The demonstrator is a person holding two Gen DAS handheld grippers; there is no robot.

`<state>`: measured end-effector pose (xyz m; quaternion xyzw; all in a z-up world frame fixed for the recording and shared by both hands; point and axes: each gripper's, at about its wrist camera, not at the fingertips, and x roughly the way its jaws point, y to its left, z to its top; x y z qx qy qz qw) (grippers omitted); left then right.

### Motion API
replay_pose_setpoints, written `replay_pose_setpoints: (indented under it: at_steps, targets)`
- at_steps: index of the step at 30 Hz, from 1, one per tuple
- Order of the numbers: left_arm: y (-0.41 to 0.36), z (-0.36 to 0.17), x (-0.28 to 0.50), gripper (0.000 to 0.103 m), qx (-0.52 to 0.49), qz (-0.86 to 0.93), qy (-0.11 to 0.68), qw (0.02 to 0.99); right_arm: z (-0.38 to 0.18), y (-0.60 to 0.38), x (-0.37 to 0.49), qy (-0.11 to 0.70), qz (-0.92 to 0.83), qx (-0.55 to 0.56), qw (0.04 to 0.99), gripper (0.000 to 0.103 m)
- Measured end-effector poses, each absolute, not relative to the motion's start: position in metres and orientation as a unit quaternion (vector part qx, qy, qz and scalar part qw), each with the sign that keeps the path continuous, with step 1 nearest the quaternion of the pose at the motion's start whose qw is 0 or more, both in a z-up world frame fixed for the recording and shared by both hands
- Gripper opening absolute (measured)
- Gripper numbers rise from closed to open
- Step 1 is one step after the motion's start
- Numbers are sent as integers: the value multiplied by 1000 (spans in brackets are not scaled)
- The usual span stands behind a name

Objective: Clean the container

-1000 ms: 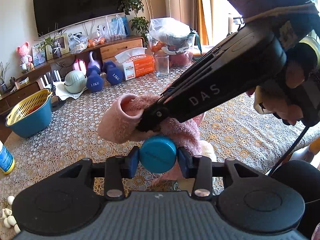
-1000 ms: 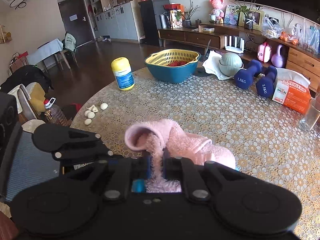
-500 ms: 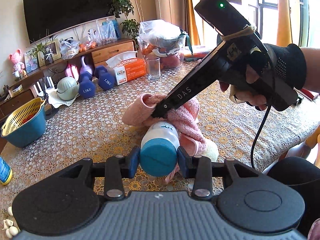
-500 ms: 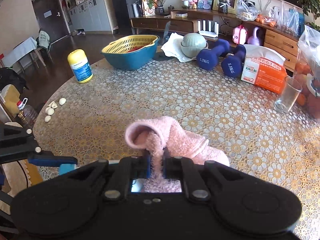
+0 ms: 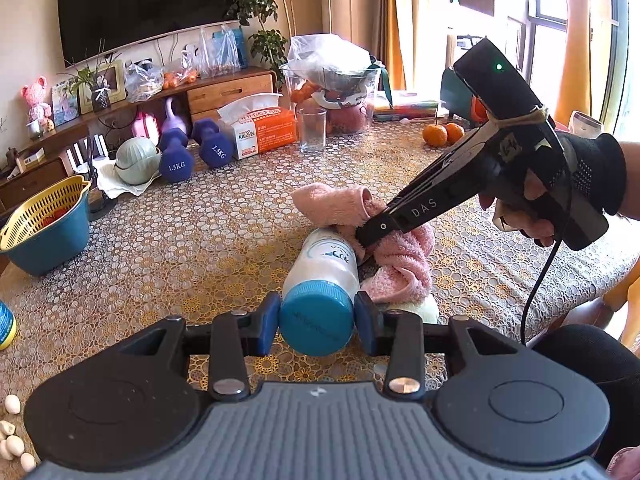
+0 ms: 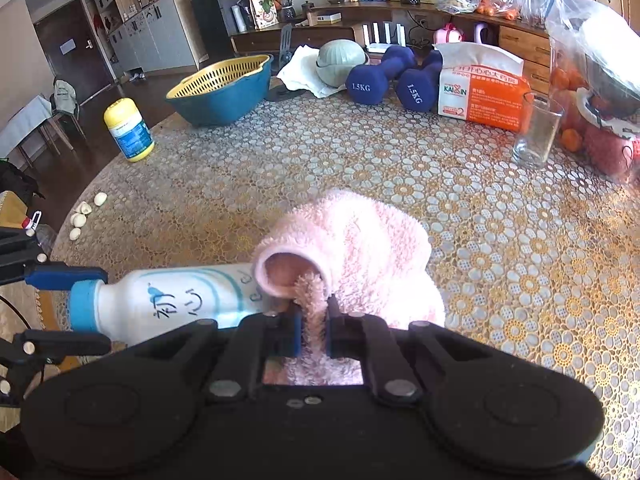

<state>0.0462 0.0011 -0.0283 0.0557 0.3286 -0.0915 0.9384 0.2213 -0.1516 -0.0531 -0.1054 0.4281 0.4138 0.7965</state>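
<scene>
The left tool (image 5: 316, 322) is clenched on the blue cap of the white bottle (image 5: 325, 260), which lies over the tabletop (image 5: 200, 240). At the bottle's far end, the right tool (image 6: 312, 330) pinches the pink towel (image 6: 360, 248) draped there

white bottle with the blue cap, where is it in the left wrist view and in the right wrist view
Left wrist view: the white bottle lies bottom centre, pointing away, its blue cap clamped in the left gripper.
Right wrist view: the same bottle lies sideways at lower left, cap leftmost, its far end under the pink towel pinched by the right gripper.
Shared landmark: the blue basin with the yellow strainer.
</scene>
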Motion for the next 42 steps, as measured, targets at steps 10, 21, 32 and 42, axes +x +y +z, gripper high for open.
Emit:
replay_pose_setpoints:
  at_steps: [10, 21, 32, 42]
  targets:
    - [-5, -26, 46, 39, 75, -93, 320, 940, -45, -167, 217, 404, 395, -95, 820, 9]
    - [-9, -21, 51, 39, 87, -95, 310, 942, 26, -152, 183, 335, 485, -63, 805, 9]
    - [-11, -21, 50, 39, 92, -96, 307, 942, 20, -117, 163, 351, 525, -94, 769, 9]
    - [-12, -23, 47, 39, 89, -102, 307, 942, -8, -101, 179, 372, 495, -133, 774, 9]
